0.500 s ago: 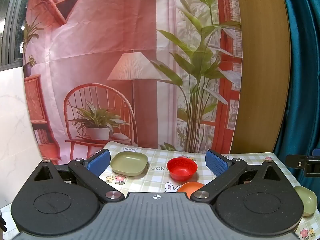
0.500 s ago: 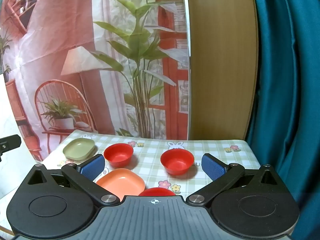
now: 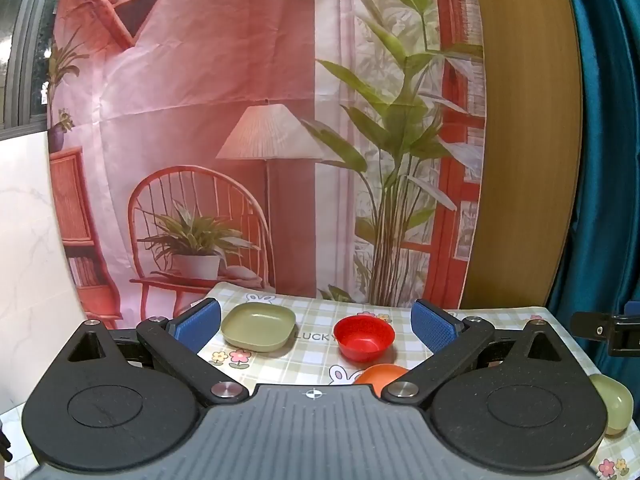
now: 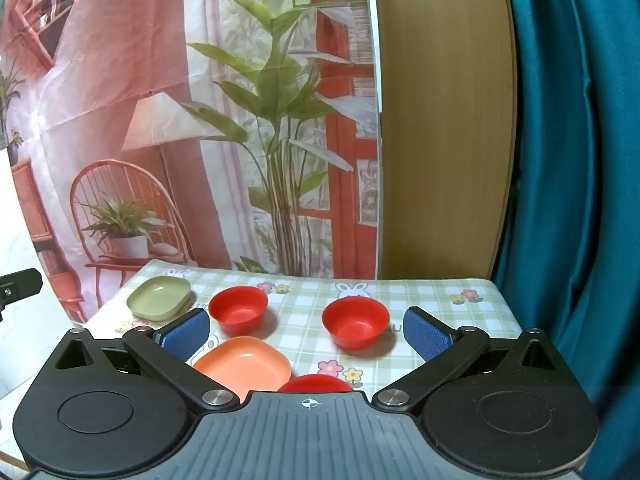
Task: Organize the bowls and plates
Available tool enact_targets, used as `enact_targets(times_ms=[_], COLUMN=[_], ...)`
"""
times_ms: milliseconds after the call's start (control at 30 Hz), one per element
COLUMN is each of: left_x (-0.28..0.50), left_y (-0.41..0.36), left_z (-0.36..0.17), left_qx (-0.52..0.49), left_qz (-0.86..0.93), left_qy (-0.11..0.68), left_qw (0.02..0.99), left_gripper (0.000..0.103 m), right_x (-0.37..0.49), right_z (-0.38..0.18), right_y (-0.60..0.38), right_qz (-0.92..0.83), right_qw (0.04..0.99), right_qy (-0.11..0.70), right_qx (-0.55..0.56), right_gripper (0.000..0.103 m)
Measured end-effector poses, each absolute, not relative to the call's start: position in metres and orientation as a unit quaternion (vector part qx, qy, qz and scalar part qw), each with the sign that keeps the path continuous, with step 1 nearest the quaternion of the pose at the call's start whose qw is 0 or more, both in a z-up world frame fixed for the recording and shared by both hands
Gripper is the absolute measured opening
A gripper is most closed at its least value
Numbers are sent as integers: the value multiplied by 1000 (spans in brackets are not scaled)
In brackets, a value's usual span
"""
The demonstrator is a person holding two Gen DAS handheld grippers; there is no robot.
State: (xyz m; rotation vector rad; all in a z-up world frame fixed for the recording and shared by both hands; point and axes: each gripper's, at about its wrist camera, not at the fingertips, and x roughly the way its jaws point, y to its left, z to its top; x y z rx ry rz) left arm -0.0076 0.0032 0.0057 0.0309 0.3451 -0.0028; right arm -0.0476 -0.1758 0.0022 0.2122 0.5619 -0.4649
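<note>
We hold both grippers wide open, empty. Right gripper nearer: red bowl lies dead ahead between fingers (left gripper faces green plate).

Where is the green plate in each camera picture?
Left wrist: green plate sits left of centre, just right of the left blue pad.
Right wrist: green plate sits far left, at the table's back corner.
Shared landmark: the red bowl just right of it.
</note>
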Motion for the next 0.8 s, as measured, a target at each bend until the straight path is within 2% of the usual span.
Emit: enact_targets(times_ms=[433,800], left_x=[-2,55], left_y=[8,39], left_z=[6,16], left_qx=[8,42], left_qz=[11,30], left_qy=[178,155], left_qw=[984,987], left_gripper=[102,102], right_x=[-42,16], right_z=[3,-9], right_y=[-179,-188], right_qz=[-227,-204], right_qw=[930,937], right_qy=[269,261], right_qx=[103,112], right_gripper=[103,103])
